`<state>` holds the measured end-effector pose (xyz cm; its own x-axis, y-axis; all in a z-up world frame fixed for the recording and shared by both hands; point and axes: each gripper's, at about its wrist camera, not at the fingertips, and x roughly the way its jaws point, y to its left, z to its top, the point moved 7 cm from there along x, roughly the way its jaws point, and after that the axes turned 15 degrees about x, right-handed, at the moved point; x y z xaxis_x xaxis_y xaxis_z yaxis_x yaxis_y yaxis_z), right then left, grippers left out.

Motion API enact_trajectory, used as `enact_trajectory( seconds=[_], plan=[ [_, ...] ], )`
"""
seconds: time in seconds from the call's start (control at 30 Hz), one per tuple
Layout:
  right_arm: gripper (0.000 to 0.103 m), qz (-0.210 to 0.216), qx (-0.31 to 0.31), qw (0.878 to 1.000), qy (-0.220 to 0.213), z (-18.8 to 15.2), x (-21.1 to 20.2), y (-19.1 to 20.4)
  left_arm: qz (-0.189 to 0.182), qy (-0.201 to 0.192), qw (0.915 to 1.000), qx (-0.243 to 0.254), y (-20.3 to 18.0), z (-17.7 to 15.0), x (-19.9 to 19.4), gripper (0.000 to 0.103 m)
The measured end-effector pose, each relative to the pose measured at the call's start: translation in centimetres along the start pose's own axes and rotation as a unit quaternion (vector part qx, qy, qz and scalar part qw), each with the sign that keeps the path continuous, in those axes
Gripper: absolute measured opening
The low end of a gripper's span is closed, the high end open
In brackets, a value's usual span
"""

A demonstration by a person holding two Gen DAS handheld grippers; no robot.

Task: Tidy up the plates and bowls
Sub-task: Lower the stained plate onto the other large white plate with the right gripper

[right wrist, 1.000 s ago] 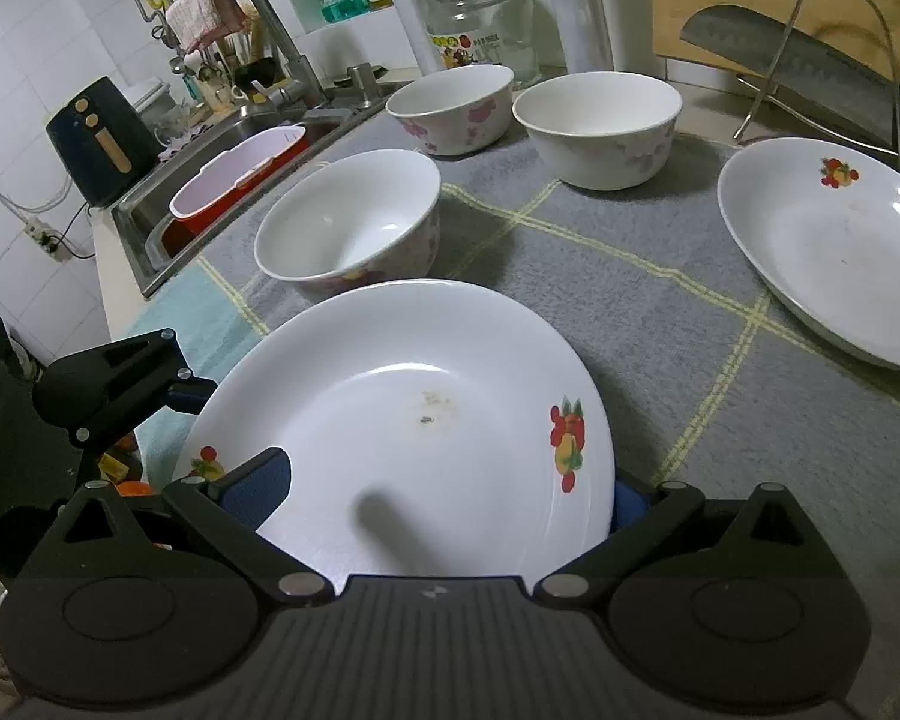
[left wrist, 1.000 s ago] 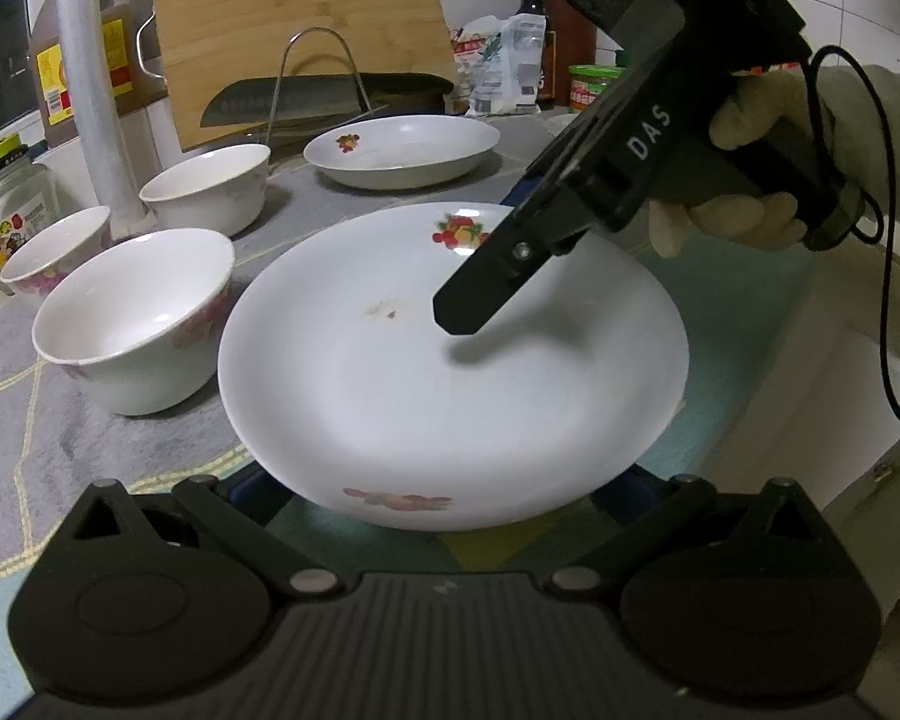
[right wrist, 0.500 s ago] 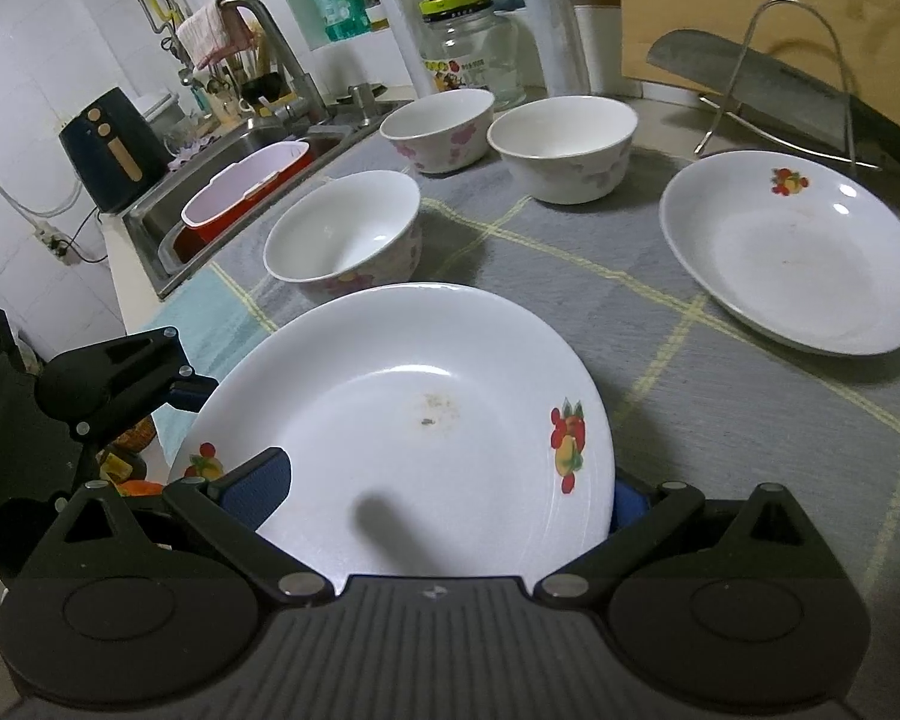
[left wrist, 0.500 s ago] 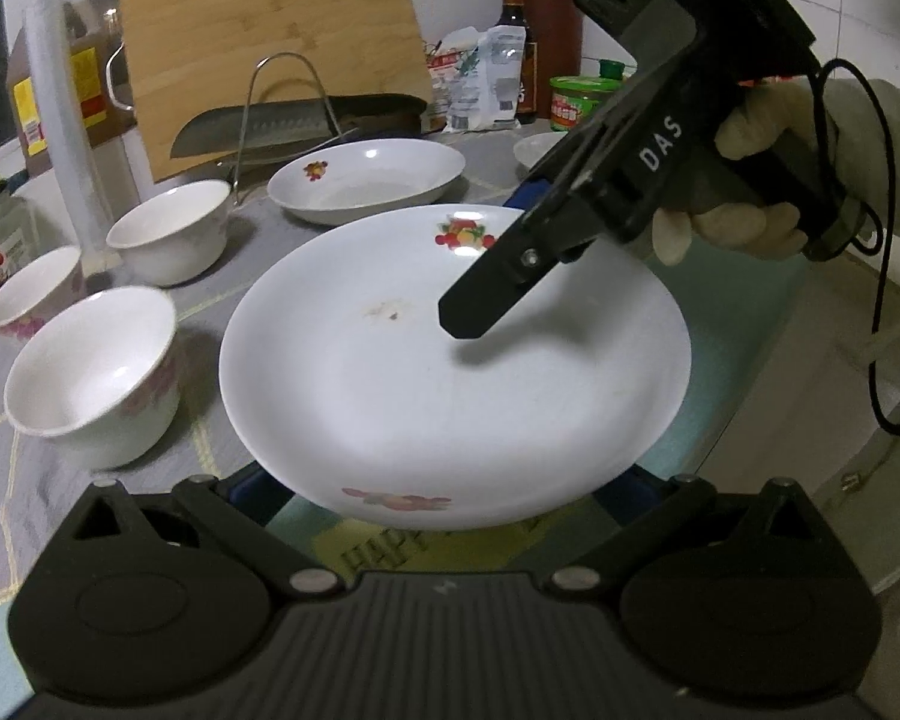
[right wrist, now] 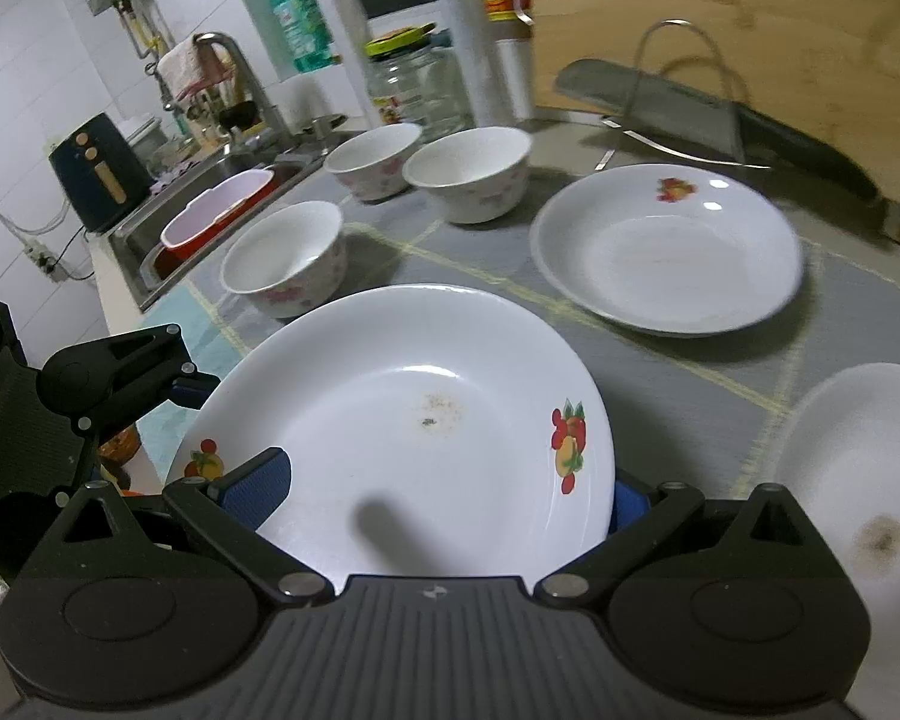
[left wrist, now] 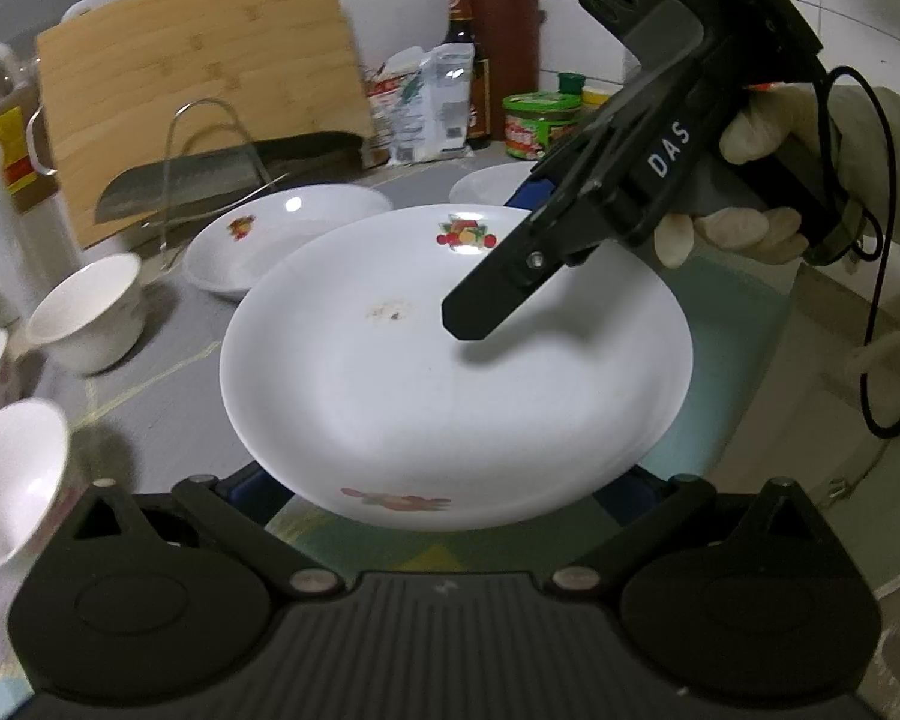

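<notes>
Our right tool (left wrist: pixel 498 300) clamps the far rim of the plate (left wrist: pixel 450 384), and our left tool (right wrist: pixel 192 384) grips the opposite rim. We've got it above the surface (right wrist: pixel 660 372), near three bowls (right wrist: pixel 285 267).

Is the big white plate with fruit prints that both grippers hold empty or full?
Empty. The big white plate with fruit prints holds no food; only a small brownish stain marks its middle.

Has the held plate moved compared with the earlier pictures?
Yes. In the right wrist view the held plate has come nearer the second plate, away from the bowls.
</notes>
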<state>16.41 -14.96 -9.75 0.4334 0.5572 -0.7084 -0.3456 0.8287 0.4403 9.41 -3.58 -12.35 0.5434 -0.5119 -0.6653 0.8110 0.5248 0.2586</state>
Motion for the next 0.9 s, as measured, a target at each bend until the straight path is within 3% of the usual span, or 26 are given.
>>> enact_trajectory(
  seconds=[0.9],
  plan=[
    [0.103,-0.047,0.047,0.997,-0.041,0.8,-7.4,-12.1,-0.055,-0.017,0.9973,0.045,-3.8,9.6,9.0,0.103]
  ],
)
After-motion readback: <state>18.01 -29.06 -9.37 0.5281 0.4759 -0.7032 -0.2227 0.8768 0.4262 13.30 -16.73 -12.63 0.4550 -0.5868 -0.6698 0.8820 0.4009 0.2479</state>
